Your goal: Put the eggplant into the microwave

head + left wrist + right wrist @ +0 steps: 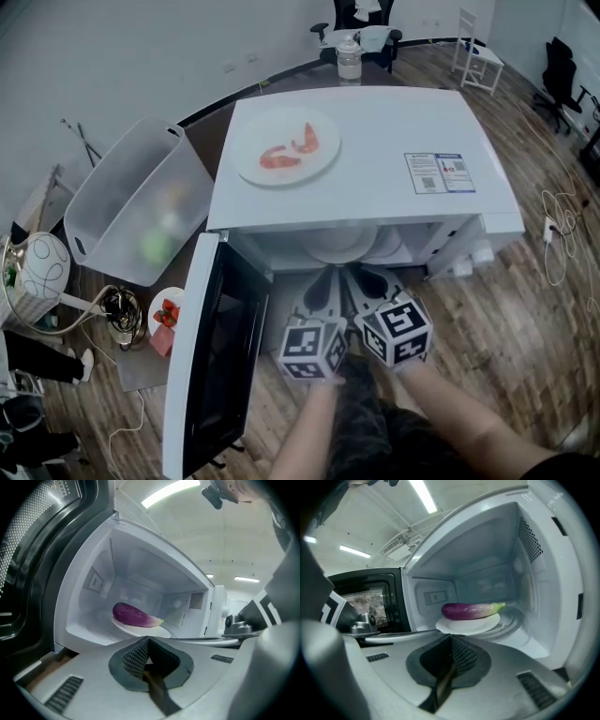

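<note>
A purple eggplant (134,614) (471,610) with a green stem end lies on a white plate (150,631) (465,624) inside the white microwave (375,159). The microwave's door (214,347) is swung open to the left. Both grippers hover side by side just outside the opening and touch nothing. My left gripper (323,283) (148,640) is shut and empty, its pads meeting at the tip. My right gripper (364,279) (451,637) is shut and empty too. In the head view the microwave's top hides the eggplant, and only the plate's rim (337,251) shows.
A white plate with shrimp (286,147) rests on top of the microwave. A clear plastic bin (141,202) stands to the left, and a small dish with red food (167,314) lies on the floor near the door. Cables run across the wooden floor at the right.
</note>
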A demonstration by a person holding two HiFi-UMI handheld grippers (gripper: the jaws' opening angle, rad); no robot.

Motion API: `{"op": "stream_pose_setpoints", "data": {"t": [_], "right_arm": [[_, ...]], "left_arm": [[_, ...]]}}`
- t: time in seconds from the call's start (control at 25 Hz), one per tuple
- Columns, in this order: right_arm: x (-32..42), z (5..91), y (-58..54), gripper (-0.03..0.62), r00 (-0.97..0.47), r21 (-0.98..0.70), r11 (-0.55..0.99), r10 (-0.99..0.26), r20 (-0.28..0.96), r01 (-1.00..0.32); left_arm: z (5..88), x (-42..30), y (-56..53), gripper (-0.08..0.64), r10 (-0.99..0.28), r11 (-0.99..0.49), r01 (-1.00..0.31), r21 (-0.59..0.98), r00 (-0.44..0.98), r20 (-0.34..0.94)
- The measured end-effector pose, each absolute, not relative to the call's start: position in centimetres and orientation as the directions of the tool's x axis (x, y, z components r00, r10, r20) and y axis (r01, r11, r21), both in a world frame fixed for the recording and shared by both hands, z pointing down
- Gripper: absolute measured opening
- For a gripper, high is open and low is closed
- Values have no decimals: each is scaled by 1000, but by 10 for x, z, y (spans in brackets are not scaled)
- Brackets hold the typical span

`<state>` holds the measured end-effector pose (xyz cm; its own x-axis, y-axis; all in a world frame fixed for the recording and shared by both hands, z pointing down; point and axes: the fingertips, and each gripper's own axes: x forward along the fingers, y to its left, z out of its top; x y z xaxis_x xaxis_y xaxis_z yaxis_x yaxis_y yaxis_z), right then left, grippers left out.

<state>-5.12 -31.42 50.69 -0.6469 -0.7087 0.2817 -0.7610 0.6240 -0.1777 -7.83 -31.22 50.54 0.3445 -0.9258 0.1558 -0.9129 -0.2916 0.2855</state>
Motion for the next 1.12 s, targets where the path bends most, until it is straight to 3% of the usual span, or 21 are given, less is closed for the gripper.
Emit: {"op": "stream_pose_setpoints", "data": {"t": [1.12], "right_arm": [[-57,505,-318,0,-671,-180,648,-691,267,-740]], "left_arm": [[504,-81,-317,8,-925,-297,-912,283,348,154]]}}
